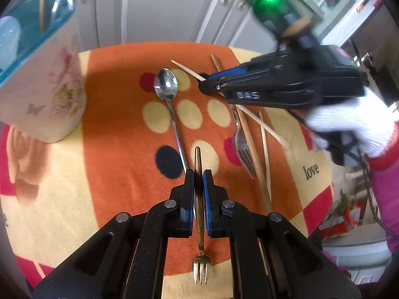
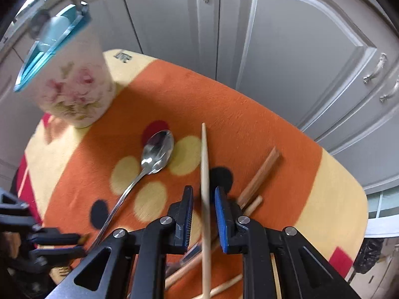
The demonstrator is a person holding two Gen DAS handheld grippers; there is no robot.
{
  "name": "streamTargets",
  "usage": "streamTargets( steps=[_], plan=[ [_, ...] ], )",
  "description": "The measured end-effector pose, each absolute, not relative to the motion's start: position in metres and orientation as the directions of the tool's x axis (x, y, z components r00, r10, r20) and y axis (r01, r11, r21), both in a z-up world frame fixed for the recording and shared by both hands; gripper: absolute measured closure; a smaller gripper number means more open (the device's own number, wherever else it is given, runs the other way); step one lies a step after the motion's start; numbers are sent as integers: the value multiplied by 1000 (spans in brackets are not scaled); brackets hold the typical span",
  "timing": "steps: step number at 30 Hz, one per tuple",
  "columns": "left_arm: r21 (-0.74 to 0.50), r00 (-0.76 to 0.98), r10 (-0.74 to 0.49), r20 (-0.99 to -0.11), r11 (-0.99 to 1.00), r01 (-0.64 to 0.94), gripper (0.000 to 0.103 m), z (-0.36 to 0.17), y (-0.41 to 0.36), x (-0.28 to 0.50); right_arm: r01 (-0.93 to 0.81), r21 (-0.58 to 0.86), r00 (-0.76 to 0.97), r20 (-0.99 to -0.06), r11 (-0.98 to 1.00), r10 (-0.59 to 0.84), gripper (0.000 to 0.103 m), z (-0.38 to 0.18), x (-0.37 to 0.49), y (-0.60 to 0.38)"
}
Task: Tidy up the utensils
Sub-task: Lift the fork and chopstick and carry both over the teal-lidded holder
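Observation:
My left gripper (image 1: 198, 174) is shut on a small brass fork (image 1: 199, 271); its tines point back toward the camera. The right gripper (image 2: 203, 191) straddles a pale chopstick (image 2: 205, 174), with a gap showing on each side of it. In the left wrist view the right gripper (image 1: 207, 84) is at the far right over that chopstick (image 1: 264, 127). A silver spoon (image 1: 165, 84) (image 2: 157, 152), a silver fork (image 1: 243, 147) and brown chopsticks (image 2: 261, 172) lie on the cloth. A floral holder with a teal rim (image 1: 49, 87) (image 2: 77, 92) stands at the left with utensils in it.
The table wears an orange and yellow dotted cloth (image 1: 112, 124) (image 2: 249, 114). Grey cabinet doors (image 2: 299, 49) rise close behind its far edge. A hand in a white glove (image 1: 349, 124) holds the right gripper. The left gripper (image 2: 59, 244) shows at the lower left of the right wrist view.

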State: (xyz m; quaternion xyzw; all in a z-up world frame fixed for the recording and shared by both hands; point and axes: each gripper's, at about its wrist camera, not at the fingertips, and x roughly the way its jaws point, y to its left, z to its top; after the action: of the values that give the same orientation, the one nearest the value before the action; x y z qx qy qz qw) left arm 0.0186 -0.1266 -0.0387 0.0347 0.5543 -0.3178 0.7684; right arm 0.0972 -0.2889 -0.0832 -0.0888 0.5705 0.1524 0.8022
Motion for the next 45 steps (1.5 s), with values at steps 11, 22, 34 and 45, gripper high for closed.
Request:
streamTargets(
  steps=[11,22,34,45],
  plan=[
    [-324,265,-493,-829,808,492,98,-8,-108,10,-346,155,351,-893,925,281,97,-40,75,-318],
    [-309,349,-504,-790,819,483,98,31,-84,-4,-342,315,484,-749,885,453,97,29,5,-333],
    [-263,499,-487,-717,852,454,98,115,-33,7,-421,399,551,-601,815,579,97,79,16,-284],
    [-193,638,-389,-665,914,356,98,156,0,54,-485,393,666,-414,782,621,97,129,67,-206]
  ],
)
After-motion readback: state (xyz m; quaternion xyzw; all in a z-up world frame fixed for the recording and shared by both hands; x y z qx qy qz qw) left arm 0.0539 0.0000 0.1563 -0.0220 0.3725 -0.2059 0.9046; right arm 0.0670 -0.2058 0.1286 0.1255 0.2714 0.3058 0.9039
